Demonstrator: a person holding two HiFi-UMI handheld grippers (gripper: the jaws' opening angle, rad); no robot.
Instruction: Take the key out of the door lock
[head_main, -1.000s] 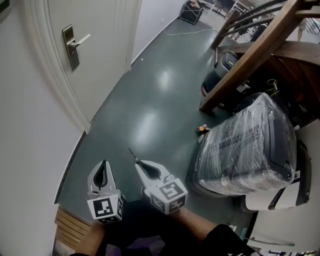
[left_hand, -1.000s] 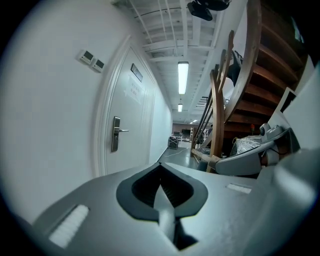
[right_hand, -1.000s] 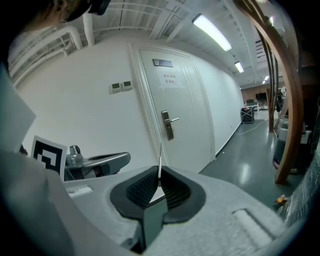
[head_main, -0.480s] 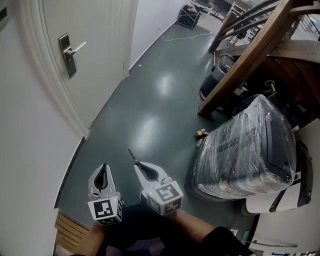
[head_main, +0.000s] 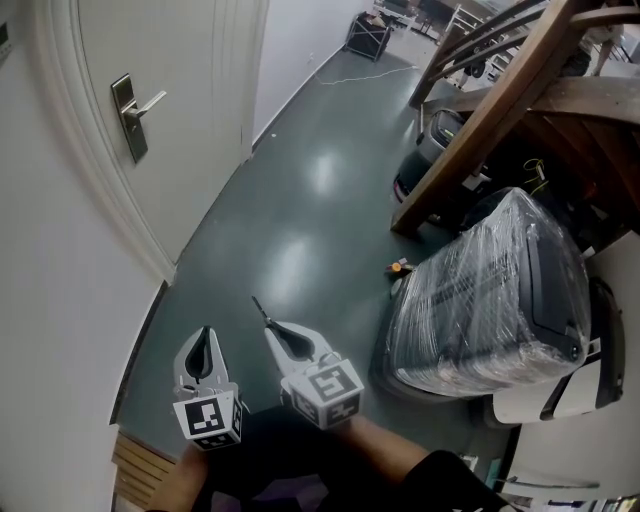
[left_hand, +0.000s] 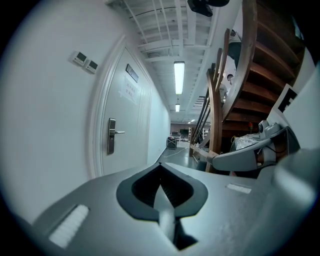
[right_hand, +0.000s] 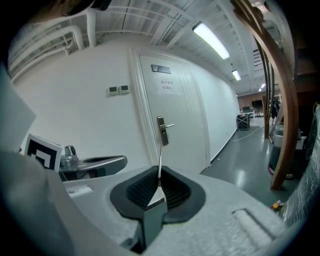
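Both held low, left gripper (head_main: 207, 334) jaws together, right gripper (head_main: 275, 328) jaws pinching key (head_main: 260, 309)

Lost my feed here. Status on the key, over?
Left gripper shut, empty. Right gripper shut on key, well clear of the door lock. Nothing in the way.

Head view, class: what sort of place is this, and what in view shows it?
Probably a corridor in a workplace or workshop building: a white door off a long, glossy green floor, a wooden staircase, and a plastic-wrapped machine stored beside it.
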